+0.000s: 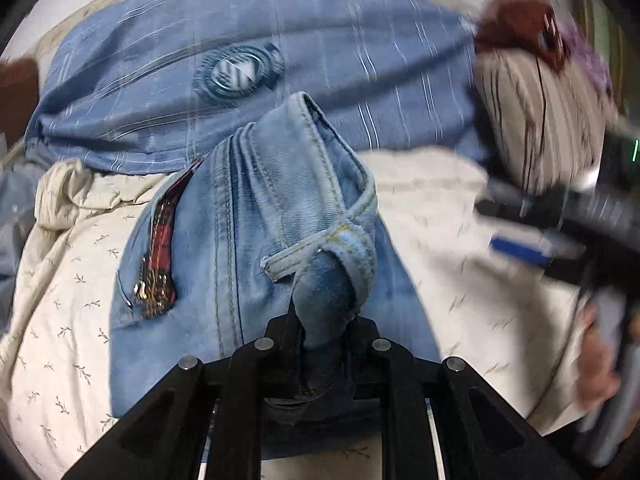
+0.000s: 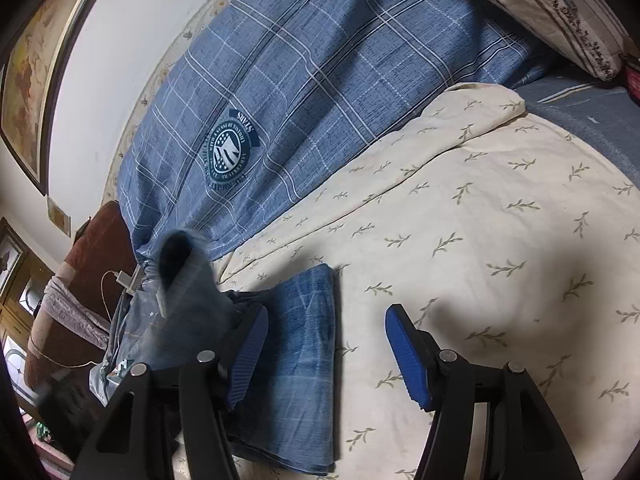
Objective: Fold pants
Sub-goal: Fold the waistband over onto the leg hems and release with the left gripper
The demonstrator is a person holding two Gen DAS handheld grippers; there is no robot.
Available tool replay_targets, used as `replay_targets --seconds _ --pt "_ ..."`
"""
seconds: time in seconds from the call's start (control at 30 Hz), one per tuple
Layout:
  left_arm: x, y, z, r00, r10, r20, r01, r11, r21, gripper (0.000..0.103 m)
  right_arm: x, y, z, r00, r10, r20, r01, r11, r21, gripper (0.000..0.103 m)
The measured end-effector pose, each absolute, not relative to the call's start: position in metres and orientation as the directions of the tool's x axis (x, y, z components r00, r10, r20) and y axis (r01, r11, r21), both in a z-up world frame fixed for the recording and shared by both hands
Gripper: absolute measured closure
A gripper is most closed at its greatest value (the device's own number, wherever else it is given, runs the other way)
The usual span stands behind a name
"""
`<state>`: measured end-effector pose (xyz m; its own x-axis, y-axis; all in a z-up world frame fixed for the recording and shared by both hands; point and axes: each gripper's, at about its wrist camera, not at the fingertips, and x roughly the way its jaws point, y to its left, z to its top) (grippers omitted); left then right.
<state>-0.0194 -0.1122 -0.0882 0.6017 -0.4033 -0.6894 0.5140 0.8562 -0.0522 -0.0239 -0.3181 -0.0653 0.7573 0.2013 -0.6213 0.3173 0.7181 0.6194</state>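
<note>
A: Left tongs (image 1: 320,322)?
B: Pressed together, pinching a bunched fold of the jeans (image 1: 280,216) at the waistband, just beside a belt loop (image 1: 296,260).

A: Position of the jeans?
B: On the bed, lying over the cream sheet (image 1: 64,288) with the leaf print. Waistband raised and curled over toward the blue duvet (image 1: 168,80). Open zip (image 1: 160,268) with red lining showing, to the left of the pinched fold.

A: Right tongs (image 2: 326,354)?
B: Spread wide, blue pads (image 2: 408,360) well apart, nothing between them. Poised above the cream sheet, with the left pad over the edge of a folded blue checked cloth (image 2: 304,360). Cannot tell whether touching.

A: Seen from the left wrist as well?
B: Yes, at the right edge, heavily blurred; blue pad and the holding hand (image 1: 600,368) just made out.

A: Jeans from the right wrist?
B: A blurred denim mass (image 2: 188,300) raised to the left of the folded cloth, close to the lens. Detail not readable.

A: Surroundings?
B: Duvet with a round teal crest (image 2: 230,152) bunched beyond the sheet. Patterned pillow (image 2: 560,8) at the far corner of the duvet. White cable and plug (image 2: 122,280) just beside the duvet's near end. Framed picture (image 2: 36,80) on the wall beyond it.
</note>
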Motion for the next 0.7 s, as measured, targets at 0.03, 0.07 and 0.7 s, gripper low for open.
replay_targets --seconds 0.03,0.07,0.7 --pt "-0.023 -0.117 -0.09 0.609 -0.392 -0.69 0.521 0.853 -0.024 0.086 -0.024 -0.319 -0.066 0.757 0.205 -0.621 0.317 0.716 0.622 0.038" --pt "-0.028 -0.121 -0.09 0.626 -0.376 -0.683 0.525 0.851 0.012 0.084 -0.024 -0.321 -0.066 0.756 0.208 -0.621 0.316 0.715 0.624 0.038" --pt "0.014 -0.053 -0.027 0.7 -0.377 -0.606 0.428 0.901 -0.066 0.041 -0.017 -0.306 -0.065 0.75 0.222 -0.623 0.281 0.745 0.605 0.038"
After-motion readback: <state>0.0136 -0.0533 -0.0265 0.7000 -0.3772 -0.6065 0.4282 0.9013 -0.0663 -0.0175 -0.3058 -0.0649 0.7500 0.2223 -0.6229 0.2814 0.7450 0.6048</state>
